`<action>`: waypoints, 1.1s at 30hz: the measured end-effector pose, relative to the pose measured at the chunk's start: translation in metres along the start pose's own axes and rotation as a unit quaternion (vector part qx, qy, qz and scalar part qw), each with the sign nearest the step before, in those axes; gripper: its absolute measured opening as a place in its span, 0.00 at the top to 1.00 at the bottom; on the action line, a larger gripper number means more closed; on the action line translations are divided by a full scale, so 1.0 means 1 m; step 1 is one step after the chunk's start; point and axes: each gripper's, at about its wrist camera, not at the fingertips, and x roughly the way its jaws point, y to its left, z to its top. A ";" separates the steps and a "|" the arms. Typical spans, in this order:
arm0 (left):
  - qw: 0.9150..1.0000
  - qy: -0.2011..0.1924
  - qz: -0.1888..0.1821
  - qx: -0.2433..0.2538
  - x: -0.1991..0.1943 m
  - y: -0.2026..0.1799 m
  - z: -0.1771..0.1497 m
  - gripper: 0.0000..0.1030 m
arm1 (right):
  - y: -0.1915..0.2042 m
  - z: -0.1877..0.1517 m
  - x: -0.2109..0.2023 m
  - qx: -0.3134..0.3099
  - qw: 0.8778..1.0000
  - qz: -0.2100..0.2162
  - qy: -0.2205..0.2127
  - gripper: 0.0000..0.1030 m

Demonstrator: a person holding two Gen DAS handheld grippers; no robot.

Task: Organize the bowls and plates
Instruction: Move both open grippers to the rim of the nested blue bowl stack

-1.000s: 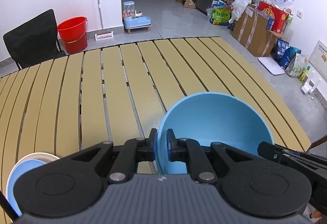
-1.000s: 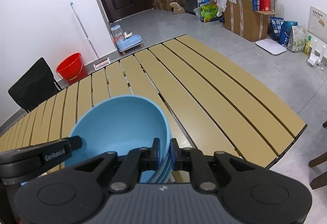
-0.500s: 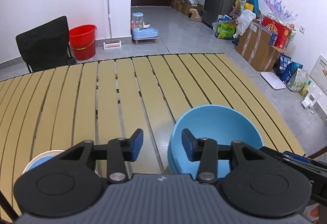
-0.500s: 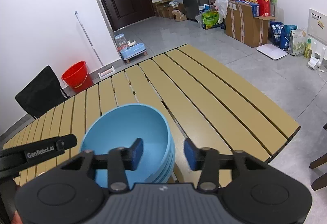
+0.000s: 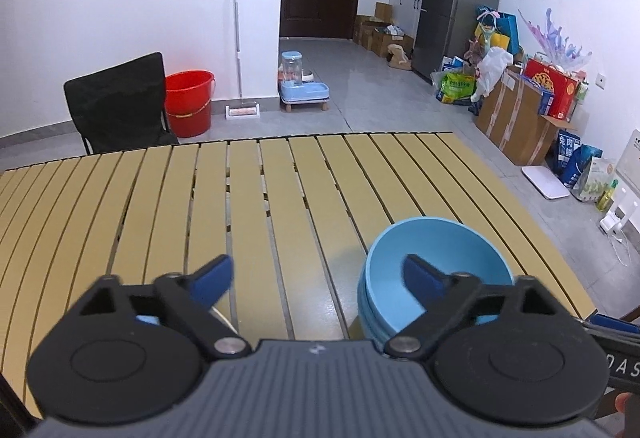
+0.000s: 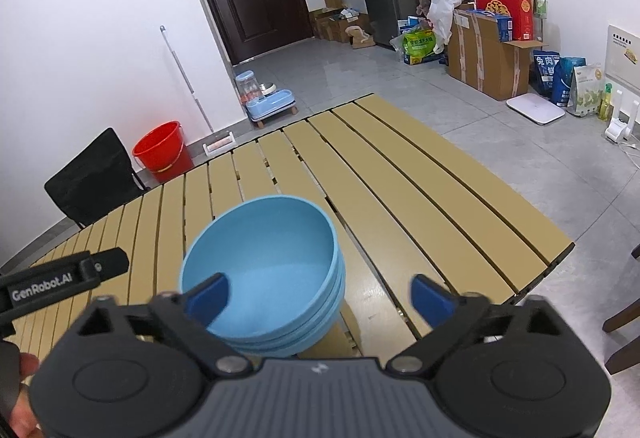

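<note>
Left wrist view shows the left claw (image 5: 316,274) released, its jaws just opened wide, beside the stacked blue bowls (image 5: 436,274) on the slatted surface (image 5: 160,198), while right wrist view shows the right claw (image 6: 320,298) likewise just opened, released around the stack's near rim.

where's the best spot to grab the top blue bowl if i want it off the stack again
Take the top blue bowl by its thin rim, one pad inside and one outside, coming from above on the near side. It sits upright and nested, so only that rim is exposed.

Three stacked blue bowls (image 6: 264,270), one slatted table (image 6: 420,190), two tools.
</note>
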 end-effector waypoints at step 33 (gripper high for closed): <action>0.996 0.092 0.007 -0.015 0.032 0.006 0.000 0.00 | -0.008 -0.001 0.017 0.004 0.999 -0.004 0.038 0.00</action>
